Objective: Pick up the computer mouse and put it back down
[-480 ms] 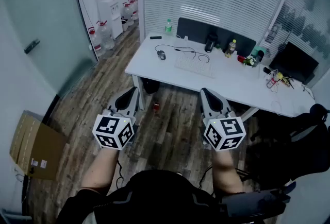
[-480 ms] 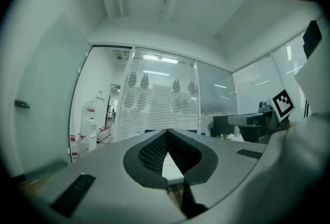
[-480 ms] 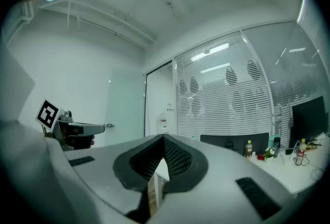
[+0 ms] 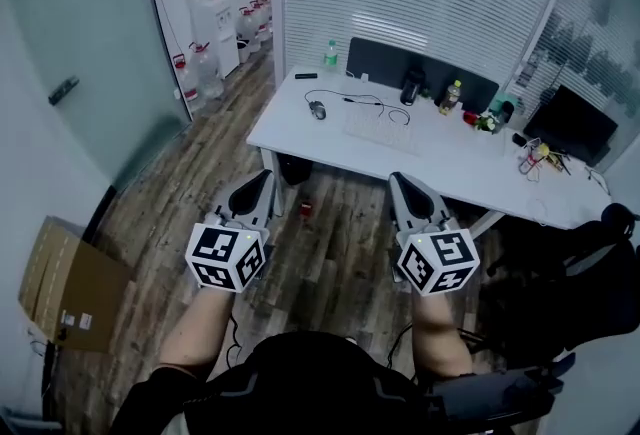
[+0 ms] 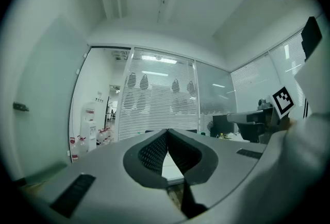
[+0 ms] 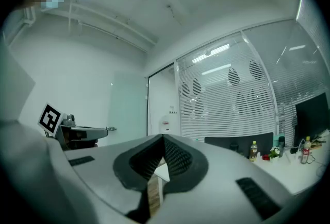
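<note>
Office, white desk (image 4: 440,161), keyboard (image 4: 378,130), monitor (image 4: 572,121), likely a water dispenser (image 4: 213,21)

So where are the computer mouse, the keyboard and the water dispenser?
computer mouse (image 4: 317,109): head view, on its dark top.
keyboard (image 4: 378,131): head view, on the middle of its keys.
water dispenser (image 4: 214,26): head view, on its white front.

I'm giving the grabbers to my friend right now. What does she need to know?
Left gripper: shut, empty, held level over the wood floor, short of the desk.
Right gripper: shut, empty, level beside it.
Mouse: on the white desk near its left end, left of the keyboard, with a cable running from it.
Done: nothing yet; the mouse is untouched.
Left: get closer, open a gripper, pick up the mouse, put it back down.
</note>
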